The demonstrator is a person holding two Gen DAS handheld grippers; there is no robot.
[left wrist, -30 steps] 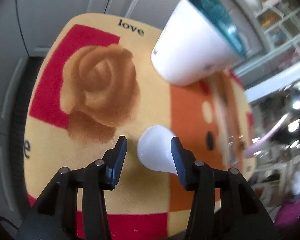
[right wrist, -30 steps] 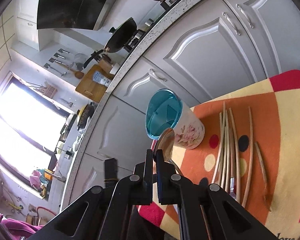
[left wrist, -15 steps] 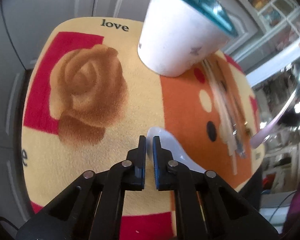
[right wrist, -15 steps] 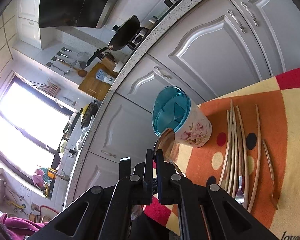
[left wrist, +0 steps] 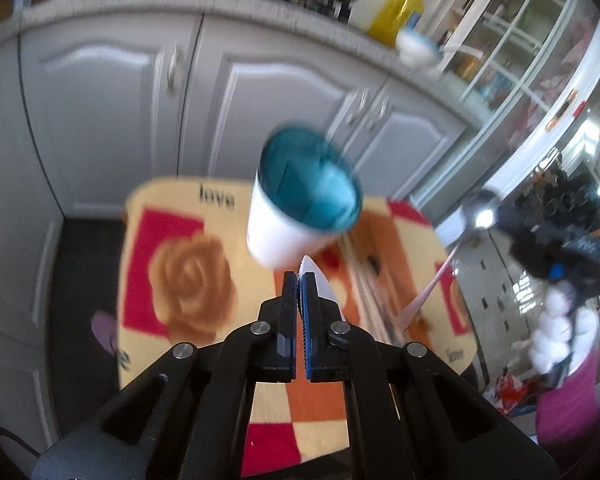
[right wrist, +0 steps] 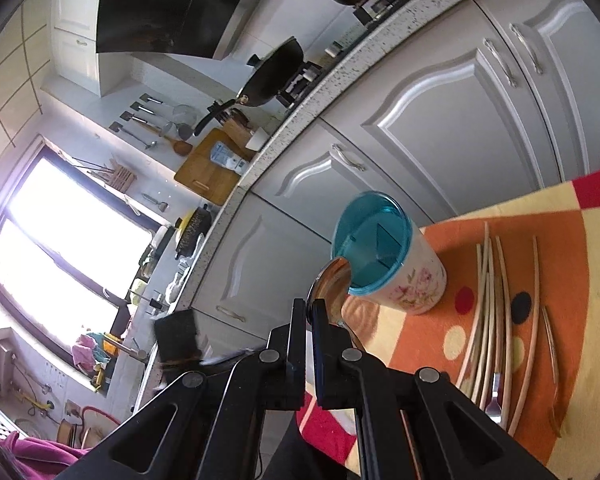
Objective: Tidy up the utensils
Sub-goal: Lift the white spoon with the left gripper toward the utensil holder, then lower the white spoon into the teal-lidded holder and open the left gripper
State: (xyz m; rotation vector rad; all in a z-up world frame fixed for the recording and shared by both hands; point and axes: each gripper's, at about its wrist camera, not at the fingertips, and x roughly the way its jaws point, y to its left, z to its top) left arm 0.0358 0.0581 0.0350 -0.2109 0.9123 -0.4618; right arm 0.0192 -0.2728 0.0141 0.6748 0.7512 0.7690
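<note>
1. Left wrist view: the left gripper [left wrist: 300, 280] is clamped on a white spoon [left wrist: 320, 282], whose pale bowl sticks out past the right fingertip, up off the mat [left wrist: 152, 208] and just short of the cup [left wrist: 296, 220].
2. That cup is white with a teal inner liner; from here it looks blurred, standing on the mat's far half, near the printed word "love" [left wrist: 216, 199].
3. From the right wrist view, the right gripper [right wrist: 309, 312] is pinched tight on a metal spoon [right wrist: 332, 286]; its shiny bowl pokes up past the fingertips and sits right against the cup's [right wrist: 384, 264] teal rim, though I cannot tell if it touches.
4. The same metal spoon [left wrist: 476, 216] shows in the left view, hanging in the air to the right of the cup, its handle slanting down.
5. On the orange patch of the mat [right wrist: 576, 208], to the right of the cup, lies a loose bundle of chopsticks [right wrist: 492, 312], roughly parallel, with one darker stick [right wrist: 550, 344] a little apart on the right.
6. A metal utensil end [right wrist: 494, 396] peeks out among the chopsticks' near ends.
7. Behind the mat run grey cabinet doors [right wrist: 440, 128] under a speckled countertop [right wrist: 340, 76], with a black wok [right wrist: 272, 76] on the hob above.
</note>
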